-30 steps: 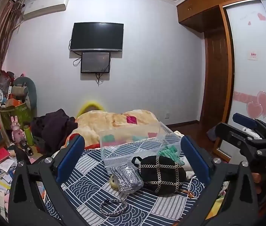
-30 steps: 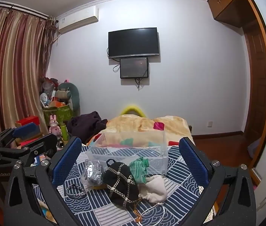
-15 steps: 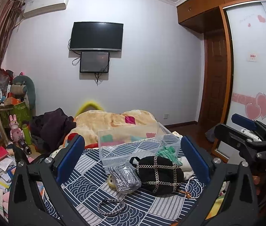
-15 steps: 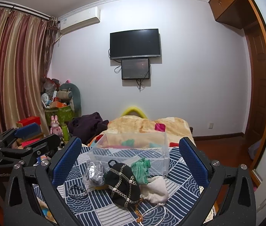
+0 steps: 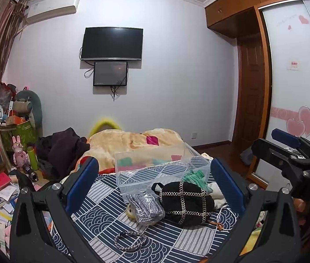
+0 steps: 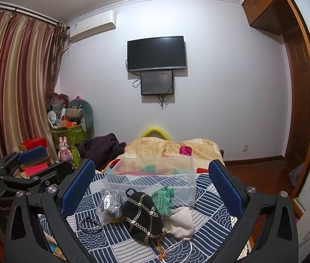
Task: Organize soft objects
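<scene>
On a blue patterned cloth (image 5: 102,217) lie a black pouch with a chain grid (image 5: 185,201) (image 6: 142,215), a silver item in a clear bag (image 5: 145,206) (image 6: 108,203), a green cloth (image 5: 195,176) (image 6: 162,198), a white drawstring pouch (image 6: 181,219) and a black-white braided band (image 5: 129,240) (image 6: 90,223). A clear plastic box (image 5: 155,168) (image 6: 152,176) stands behind them. My left gripper (image 5: 155,186) and my right gripper (image 6: 151,188) are open, empty, held above and short of the pile. The right gripper shows in the left view (image 5: 286,153), the left one in the right view (image 6: 32,164).
A beige blanket (image 5: 133,140) and dark clothes (image 5: 62,146) lie behind the box. Toys, boxes and papers crowd the floor at left (image 5: 5,164). A wardrobe with sliding door (image 5: 297,87) stands at right. A TV (image 5: 113,43) hangs on the far wall.
Both grippers have tilted slightly, so the pile and box sit a little higher in the views. The jaws stay open; nothing on the cloth has moved.
</scene>
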A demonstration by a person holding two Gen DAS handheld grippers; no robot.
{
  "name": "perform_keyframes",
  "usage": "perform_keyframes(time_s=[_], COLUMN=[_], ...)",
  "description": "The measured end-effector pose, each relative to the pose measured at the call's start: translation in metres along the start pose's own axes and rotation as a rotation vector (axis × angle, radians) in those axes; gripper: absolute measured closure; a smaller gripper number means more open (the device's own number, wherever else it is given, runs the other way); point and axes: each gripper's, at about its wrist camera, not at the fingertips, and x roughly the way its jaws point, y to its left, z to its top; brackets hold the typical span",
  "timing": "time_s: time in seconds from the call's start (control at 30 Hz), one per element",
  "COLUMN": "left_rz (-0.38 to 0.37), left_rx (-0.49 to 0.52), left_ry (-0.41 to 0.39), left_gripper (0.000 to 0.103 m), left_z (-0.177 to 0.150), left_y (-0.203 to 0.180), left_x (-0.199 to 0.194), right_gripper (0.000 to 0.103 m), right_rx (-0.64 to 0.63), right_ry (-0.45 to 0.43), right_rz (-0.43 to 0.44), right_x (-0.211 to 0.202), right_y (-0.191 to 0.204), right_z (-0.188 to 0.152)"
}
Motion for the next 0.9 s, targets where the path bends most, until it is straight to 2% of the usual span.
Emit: perform_keyframes(time_s=[0.9], left_rz=[0.001], left_rx=[-0.006], left_ry=[-0.007], left_gripper=[0.000], left_z=[0.0039], left_y=[0.0001], left_x=[-0.0013], right_gripper=[0.000], right_rx=[0.012], right_ry=[-0.017], right_rz=[0.005], right_x=[-0.0049], right_y=[0.0000], right_z=[-0.0009])
